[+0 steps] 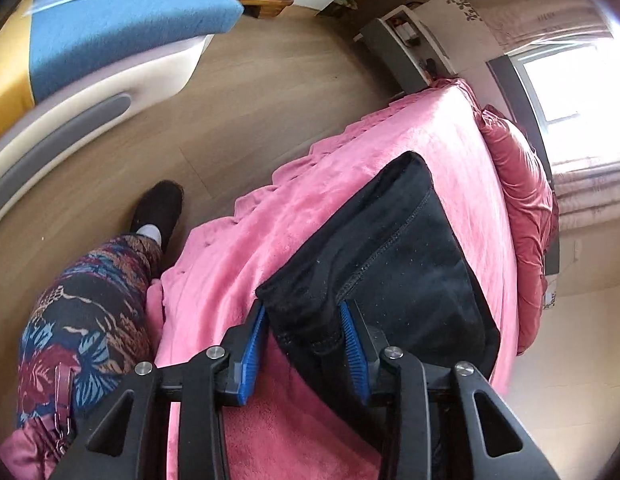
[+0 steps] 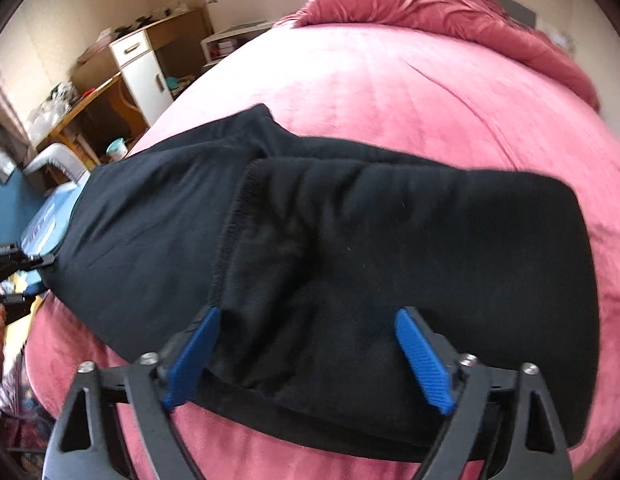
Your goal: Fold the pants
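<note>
Pink plush bed (image 2: 409, 92) carries black fleece pants (image 2: 349, 240); left claw (image 1: 306, 344) and right claw (image 2: 306, 356) both open, straddling cloth: close firmly, fold toward 12 o'clock.

Black pants (image 2: 329, 240) lie folded across the pink bed (image 2: 429, 92), filling the middle of the frame. At the bottom, the right gripper (image 2: 306, 320) has its blue fingers (image 2: 423, 360) spread wide over the near edge of the cloth. A white cabinet (image 2: 144, 72) stands upper left.
</note>
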Demonstrator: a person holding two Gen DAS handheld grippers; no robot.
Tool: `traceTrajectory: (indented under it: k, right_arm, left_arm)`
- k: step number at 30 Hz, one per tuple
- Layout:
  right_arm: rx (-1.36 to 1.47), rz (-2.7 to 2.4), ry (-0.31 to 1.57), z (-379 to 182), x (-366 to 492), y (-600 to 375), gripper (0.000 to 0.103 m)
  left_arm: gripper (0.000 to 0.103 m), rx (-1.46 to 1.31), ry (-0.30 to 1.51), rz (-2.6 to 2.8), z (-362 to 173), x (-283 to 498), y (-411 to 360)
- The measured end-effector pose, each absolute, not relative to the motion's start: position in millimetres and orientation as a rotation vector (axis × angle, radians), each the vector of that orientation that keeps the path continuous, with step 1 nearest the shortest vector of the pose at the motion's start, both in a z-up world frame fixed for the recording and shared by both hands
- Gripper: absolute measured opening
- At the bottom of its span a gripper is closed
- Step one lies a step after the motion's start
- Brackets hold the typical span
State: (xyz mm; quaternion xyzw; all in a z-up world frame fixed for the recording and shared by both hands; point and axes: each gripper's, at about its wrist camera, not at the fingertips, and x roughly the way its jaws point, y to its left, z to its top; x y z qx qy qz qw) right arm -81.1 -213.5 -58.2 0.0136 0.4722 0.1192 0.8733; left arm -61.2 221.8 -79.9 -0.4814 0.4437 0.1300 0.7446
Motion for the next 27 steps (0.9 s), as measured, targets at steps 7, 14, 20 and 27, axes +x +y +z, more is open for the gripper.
traceTrajectory:
  k: [7, 14, 20, 27]
  right_arm:
    - [0.109, 0.238, 1.02, -69, -80, -219, 0.103]
    - [0.173, 0.235, 0.985, -71, -83, -228, 0.103]
    - [0.123, 0.218, 1.002, -71, -80, -222, 0.103]
    - [0.096, 0.215, 0.992, -72, -76, -217, 0.103]
  left_arm:
    - [0.038, -1.001, 0.971, 0.305, -82, -58, 218]
    - [0.039, -1.025, 0.974, 0.277, -85, -56, 222]
    - [0.039, -1.073, 0.98, 0.266, -89, -58, 227]
    - [0.021, -0.956, 0.959, 0.28, -70, -58, 216]
